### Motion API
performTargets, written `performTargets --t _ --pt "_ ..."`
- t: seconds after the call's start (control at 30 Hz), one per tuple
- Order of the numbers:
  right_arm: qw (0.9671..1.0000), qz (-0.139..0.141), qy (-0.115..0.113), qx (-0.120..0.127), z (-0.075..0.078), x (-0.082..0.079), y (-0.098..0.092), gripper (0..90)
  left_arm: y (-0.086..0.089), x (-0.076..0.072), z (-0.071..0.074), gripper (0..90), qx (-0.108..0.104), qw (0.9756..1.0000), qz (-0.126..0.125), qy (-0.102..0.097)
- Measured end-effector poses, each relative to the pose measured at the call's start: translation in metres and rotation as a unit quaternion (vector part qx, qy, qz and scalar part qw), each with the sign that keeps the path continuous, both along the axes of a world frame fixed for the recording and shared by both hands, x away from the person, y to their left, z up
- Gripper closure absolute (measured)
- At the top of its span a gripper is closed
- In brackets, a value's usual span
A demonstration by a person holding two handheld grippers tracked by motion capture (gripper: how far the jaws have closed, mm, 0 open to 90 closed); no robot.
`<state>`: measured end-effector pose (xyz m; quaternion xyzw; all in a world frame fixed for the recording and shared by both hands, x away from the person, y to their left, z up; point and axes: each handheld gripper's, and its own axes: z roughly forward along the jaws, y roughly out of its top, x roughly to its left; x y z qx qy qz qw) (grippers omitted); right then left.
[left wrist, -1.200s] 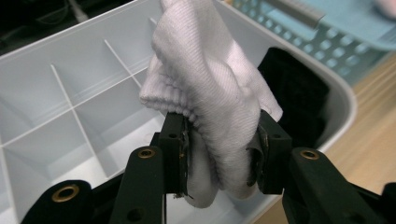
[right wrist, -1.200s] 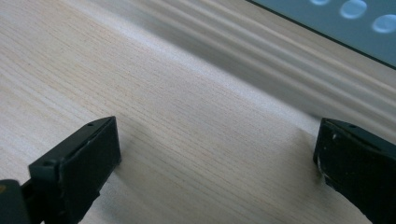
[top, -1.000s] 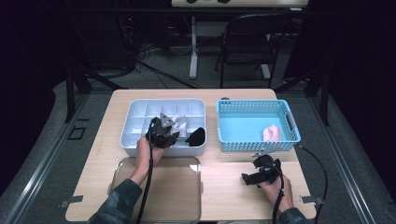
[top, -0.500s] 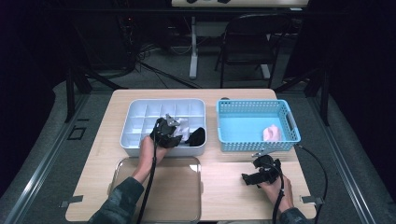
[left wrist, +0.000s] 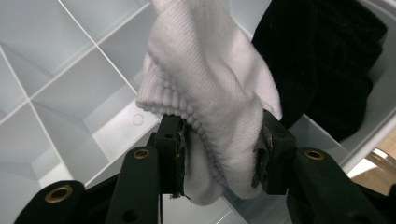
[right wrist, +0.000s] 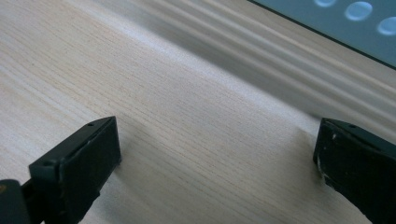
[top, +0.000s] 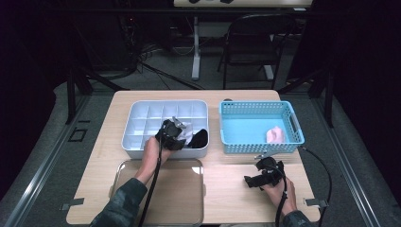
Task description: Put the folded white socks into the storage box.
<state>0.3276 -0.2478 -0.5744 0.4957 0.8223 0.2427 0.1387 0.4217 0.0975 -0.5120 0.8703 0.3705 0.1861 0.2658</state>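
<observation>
From above, the left tongs sit over the white divided tray's near-right compartments beside a black sock. Their own view shows them clamping a white sock. The right tongs rest spread wide on the worktop, empty.

Dark room, grey floor; folding chair top centre-right, white desk leg beside it, cables upper left.
</observation>
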Motion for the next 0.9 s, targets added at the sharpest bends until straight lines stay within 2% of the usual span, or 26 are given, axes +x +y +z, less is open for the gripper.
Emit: performTargets --t 0.1,0.13,0.3,0.37,0.5,0.57,0.77,0.83,0.9 --pt "1.0000 0.001 0.000 0.000 0.000 0.000 0.000 0.0 0.001 0.001 0.000 59.5 -0.004 1.0000 0.000 0.003" --pt "1.0000 0.002 0.000 0.000 0.000 0.000 0.000 0.0 0.003 0.003 0.001 58.7 -0.011 0.9999 0.000 0.013" --pt "1.0000 0.002 0.000 0.000 0.000 0.000 0.000 0.0 0.014 0.008 0.005 46.9 -0.042 0.9981 0.002 0.046" --pt "1.0000 0.004 0.001 0.000 0.000 0.000 0.000 0.0 0.017 0.008 0.008 42.4 -0.044 0.9977 0.001 0.052" --pt "1.0000 0.005 0.001 -0.001 0.000 0.001 0.000 0.0 0.022 0.007 0.016 38.0 -0.056 0.9969 0.001 0.055" --pt "1.0000 0.004 0.001 -0.001 0.000 0.000 0.000 0.0 0.025 0.007 0.020 36.8 -0.070 0.9958 0.000 0.059" --pt "1.0000 0.006 0.003 -0.002 0.000 0.001 0.000 0.0 0.030 0.007 0.031 30.0 -0.090 0.9944 0.004 0.055" --pt "1.0000 0.005 0.002 -0.002 0.000 0.001 0.000 0.0 0.031 0.012 0.030 26.6 -0.101 0.9927 0.011 0.066" --pt "1.0000 0.006 0.002 -0.002 0.000 0.001 0.000 0.1 0.032 0.020 0.028 23.8 -0.109 0.9900 0.014 0.088"
